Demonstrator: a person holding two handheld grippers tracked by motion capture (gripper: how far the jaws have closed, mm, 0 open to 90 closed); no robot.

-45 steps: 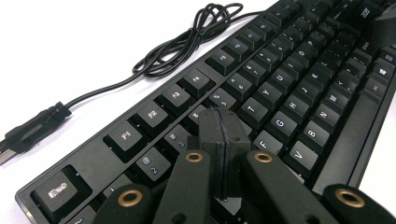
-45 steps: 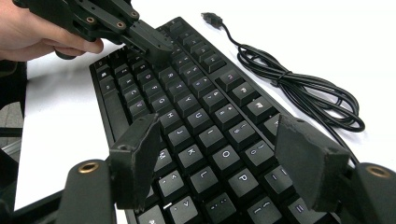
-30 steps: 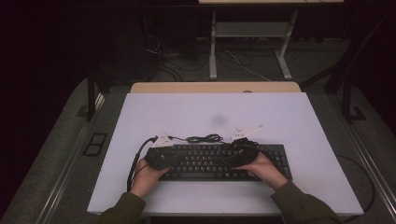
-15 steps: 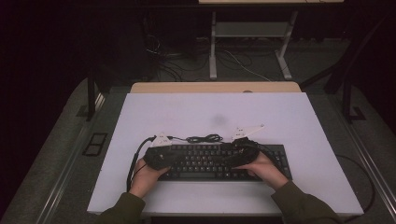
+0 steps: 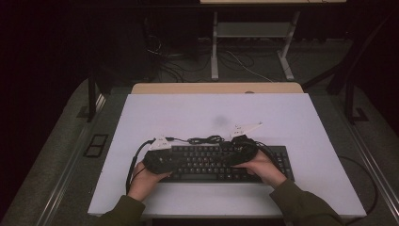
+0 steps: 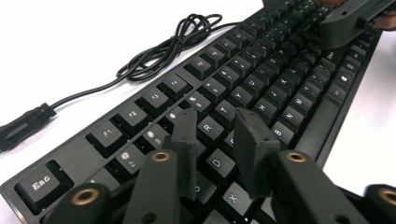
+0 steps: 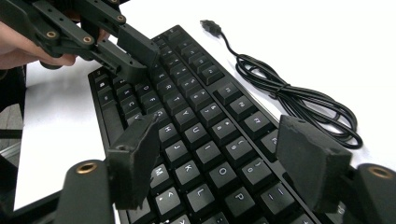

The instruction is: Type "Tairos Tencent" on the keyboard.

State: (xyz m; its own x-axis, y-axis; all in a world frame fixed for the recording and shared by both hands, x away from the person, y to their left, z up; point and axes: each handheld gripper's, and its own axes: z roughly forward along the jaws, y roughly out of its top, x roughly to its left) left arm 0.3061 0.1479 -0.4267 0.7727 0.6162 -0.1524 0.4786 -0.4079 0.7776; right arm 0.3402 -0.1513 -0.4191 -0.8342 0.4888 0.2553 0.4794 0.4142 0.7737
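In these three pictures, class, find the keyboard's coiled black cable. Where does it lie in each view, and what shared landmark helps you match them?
High view: the coiled cable lies on the white table just beyond the keyboard's far edge, between the two grippers.
Left gripper view: upper left, beside the function-key row.
Right gripper view: right side, beside the number row.
Shared landmark: the black keyboard, with the coil alongside its top edge.

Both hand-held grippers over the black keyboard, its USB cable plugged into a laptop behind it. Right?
Not quite. Both hand-held grippers, left and right, are over the black keyboard, but the USB cable isn't plugged into anything: its plug lies loose on the white table, as the right gripper view shows.
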